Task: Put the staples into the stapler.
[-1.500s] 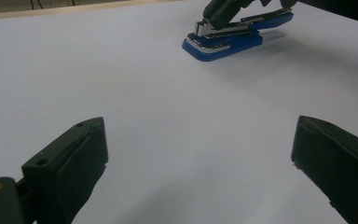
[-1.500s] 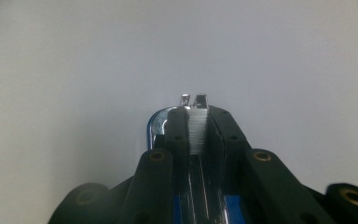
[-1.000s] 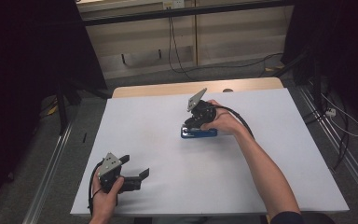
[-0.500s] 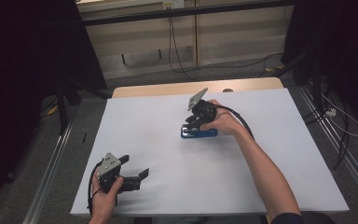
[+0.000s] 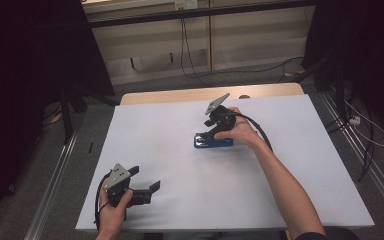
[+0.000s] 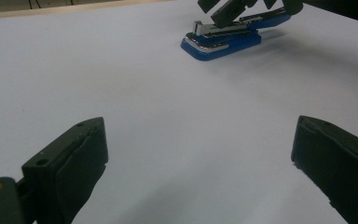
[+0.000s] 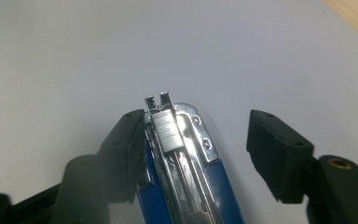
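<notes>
High view: right hand-held gripper (image 5: 211, 136) tilts down, jaws just opened astride stapler (image 5: 213, 143).

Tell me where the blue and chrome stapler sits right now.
In the high view the blue and chrome stapler lies flat on the white table sheet, right of centre, between the jaws of the right gripper, far from the left gripper.

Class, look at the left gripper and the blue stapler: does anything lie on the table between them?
Nothing visible does. Bare white table lies between the open left gripper and the blue stapler, over which the right gripper is placed.
</notes>
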`<state>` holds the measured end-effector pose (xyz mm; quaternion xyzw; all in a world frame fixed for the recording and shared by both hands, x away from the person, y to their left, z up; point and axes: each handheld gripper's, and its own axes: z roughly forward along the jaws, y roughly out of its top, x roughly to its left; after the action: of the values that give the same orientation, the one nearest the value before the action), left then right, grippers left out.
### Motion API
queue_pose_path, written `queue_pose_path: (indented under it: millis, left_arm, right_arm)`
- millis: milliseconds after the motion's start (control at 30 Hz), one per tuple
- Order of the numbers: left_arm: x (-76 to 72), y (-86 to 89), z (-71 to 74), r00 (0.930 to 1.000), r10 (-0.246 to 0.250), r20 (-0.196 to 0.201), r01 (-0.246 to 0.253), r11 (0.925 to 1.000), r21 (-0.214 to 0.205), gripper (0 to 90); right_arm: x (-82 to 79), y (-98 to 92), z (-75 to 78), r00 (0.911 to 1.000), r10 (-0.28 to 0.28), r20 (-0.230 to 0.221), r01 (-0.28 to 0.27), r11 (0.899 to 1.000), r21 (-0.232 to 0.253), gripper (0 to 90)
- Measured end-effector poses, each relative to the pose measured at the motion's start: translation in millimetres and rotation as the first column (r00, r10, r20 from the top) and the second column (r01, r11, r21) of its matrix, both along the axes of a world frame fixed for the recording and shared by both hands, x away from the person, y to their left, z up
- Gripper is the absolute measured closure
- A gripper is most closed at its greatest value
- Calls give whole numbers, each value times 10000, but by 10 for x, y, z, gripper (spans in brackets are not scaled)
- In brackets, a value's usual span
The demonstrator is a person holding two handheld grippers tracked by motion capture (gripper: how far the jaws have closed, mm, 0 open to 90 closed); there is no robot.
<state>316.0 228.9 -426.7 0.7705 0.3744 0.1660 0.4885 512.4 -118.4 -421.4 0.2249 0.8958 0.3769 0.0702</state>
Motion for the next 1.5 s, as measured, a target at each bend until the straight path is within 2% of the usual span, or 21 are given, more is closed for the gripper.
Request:
queue_pose_path:
  millis: [133,267,367,467,633,733,1000,1167,1200,1267,1500]
  left_arm:
    - [6,0,-2,10000,-34,1,34,10000,53,38]
    - [7,-2,-2,10000,-32,0,32,10000,54,38]
    - [9,0,-3,10000,-21,-11,21,10000,70,38]
    - [9,0,-5,10000,15,-9,-15,10000,9,38]
    - [8,4,-5,10000,-15,-15,15,10000,64,38]
    - [8,-2,-3,10000,-20,-2,20,10000,30,38]
    - [9,1,-8,10000,50,-39,-51,10000,-32,38]
    - [0,-1,2,10000,67,16,-67,10000,-11,44]
    - [1,0,4,10000,42,42,-42,10000,10,44]
    - [3,-2,-1,10000,35,10,-35,10000,0,44]
    - [10,30,-14,9997,238,-63,-238,9997,51,42]
  right_arm:
    - [-27,-33,-6,9987,-494,-135,498,9981,358,234]
    - [-65,-57,-4,9961,-878,30,875,9947,532,154]
    - [-79,-90,3,9918,-1274,-38,1273,9882,847,126]
    - [-94,-116,9,9867,-1624,-26,1619,9825,925,98]
    - [-145,-175,26,9803,-1973,-123,1973,9726,1230,87]
    - [-170,-207,29,9721,-2334,-223,2343,9631,1322,66]
    - [-236,-262,38,9398,-3414,-146,3385,9242,1770,65]
    - [-339,-262,46,9309,-3640,292,3540,9191,1727,67]
    - [-364,-268,48,9254,-3778,319,3659,9120,1852,67]
    - [-395,-275,50,9226,-3846,288,3726,9081,1912,67]
    - [-555,-316,76,8965,-4404,482,4223,8825,2071,67]
